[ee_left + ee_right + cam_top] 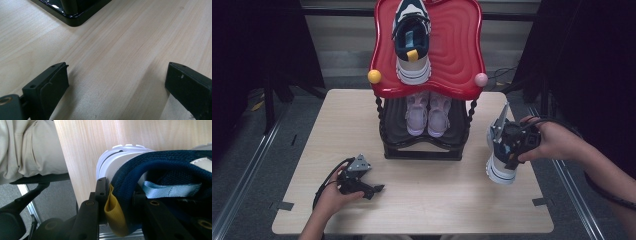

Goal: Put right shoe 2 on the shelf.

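A navy and white sneaker [500, 170] hangs toe-down over the table's right side. My right gripper [507, 145] is shut on its heel collar. In the right gripper view the jaws [118, 192] pinch the navy collar [170, 167] beside a yellow heel tab [113, 215]. A matching sneaker [412, 42] lies on the red top tray [457, 45] of a shoe rack. My left gripper [374, 191] rests at the front left of the table. It is open [117, 72], with bare wood between its jaws.
A pair of pink shoes [428, 114] sits on the rack's black lower shelf [422, 150], whose corner [72, 20] lies ahead of the left gripper. The wooden table [412, 200] has a near edge, beyond which a person's trouser leg [27, 147] shows.
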